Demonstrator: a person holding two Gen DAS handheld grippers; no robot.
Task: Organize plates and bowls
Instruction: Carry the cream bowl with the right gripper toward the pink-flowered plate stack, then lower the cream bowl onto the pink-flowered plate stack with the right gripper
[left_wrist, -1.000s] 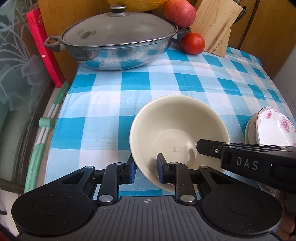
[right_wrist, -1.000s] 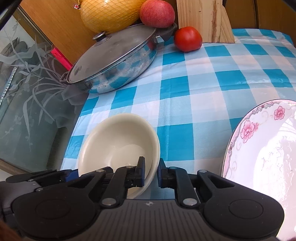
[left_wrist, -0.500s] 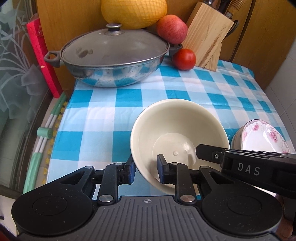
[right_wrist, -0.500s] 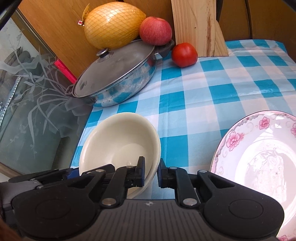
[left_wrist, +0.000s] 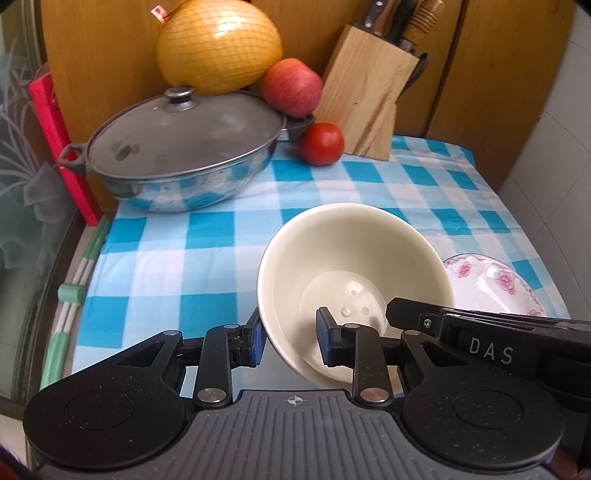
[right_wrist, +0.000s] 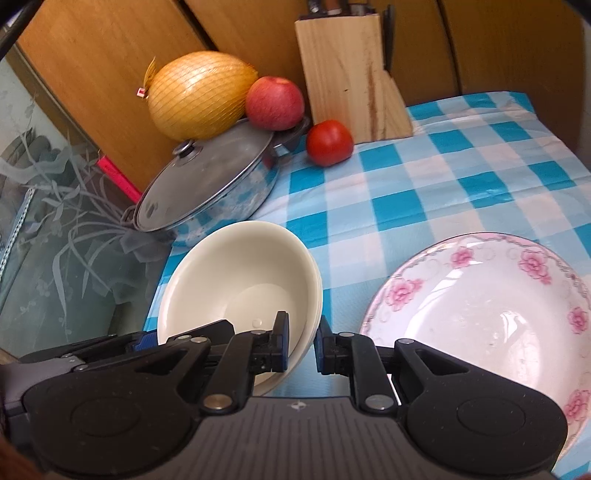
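A cream bowl (left_wrist: 351, 273) is held above the blue checked tablecloth (left_wrist: 207, 236) by both grippers. My left gripper (left_wrist: 290, 338) is shut on the bowl's near left rim, one finger inside, one outside. My right gripper (right_wrist: 300, 341) is shut on the bowl's (right_wrist: 240, 288) right rim; it looks like stacked bowls, with layered rims. A white plate with pink flowers (right_wrist: 480, 317) lies on the cloth to the right of the bowl; it also shows in the left wrist view (left_wrist: 495, 288).
At the back stand a lidded steel pot (left_wrist: 181, 151), a netted pomelo (left_wrist: 218, 48), an apple (left_wrist: 291, 86), a tomato (left_wrist: 320, 144) and a wooden knife block (left_wrist: 365, 99). A red board (left_wrist: 55, 140) leans at the left. A glass panel borders the left edge.
Both grippers have lifted and drawn back with the bowl, so more of the back wall, pomelo and knife block shows. The flowered plate has stayed on the cloth.
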